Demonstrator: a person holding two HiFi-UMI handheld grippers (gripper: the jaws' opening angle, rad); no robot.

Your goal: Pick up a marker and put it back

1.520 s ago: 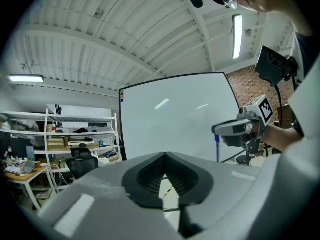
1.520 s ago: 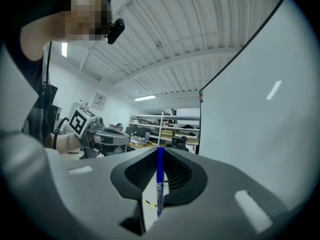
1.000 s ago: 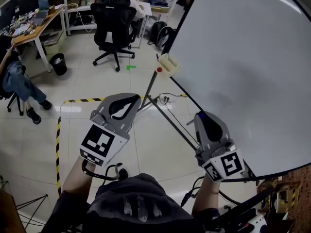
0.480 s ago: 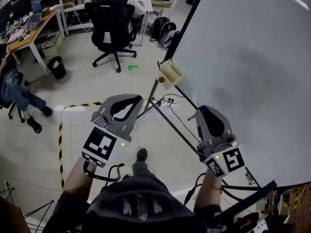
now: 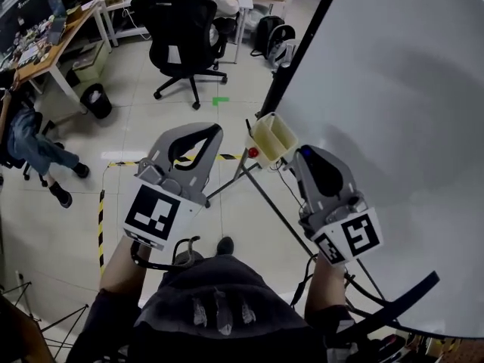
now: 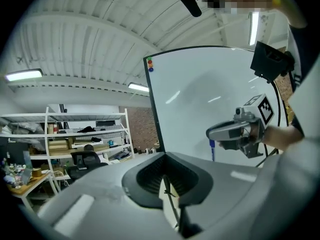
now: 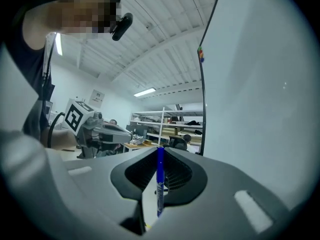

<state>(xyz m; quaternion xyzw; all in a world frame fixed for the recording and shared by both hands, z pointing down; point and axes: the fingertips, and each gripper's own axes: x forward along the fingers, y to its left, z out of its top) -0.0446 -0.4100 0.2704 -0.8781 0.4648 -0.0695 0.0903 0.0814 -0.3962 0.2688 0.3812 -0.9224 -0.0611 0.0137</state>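
A blue marker [image 7: 160,184] stands upright between the jaws of my right gripper [image 7: 160,151], which is shut on it. In the head view the right gripper [image 5: 306,157] is level and close to the whiteboard [image 5: 393,89], just right of a cream holder box [image 5: 274,137] fixed at the board's edge. From the left gripper view the marker [image 6: 212,150] hangs below the right gripper's jaws. My left gripper [image 5: 215,131] is held level to the left of the box. Its jaws [image 6: 164,156] meet at the tips with nothing in them.
A red knob [image 5: 252,153] sits by the box, above the board's stand legs [image 5: 257,191]. A black office chair [image 5: 185,29], a bin [image 5: 97,99] and a desk [image 5: 45,48] stand farther off. Yellow-black tape [image 5: 100,225] marks the floor. A seated person's legs [image 5: 34,146] show at left.
Both grippers have moved forward towards the cream holder box, which now lies just ahead of the right gripper. The marker stays gripped.
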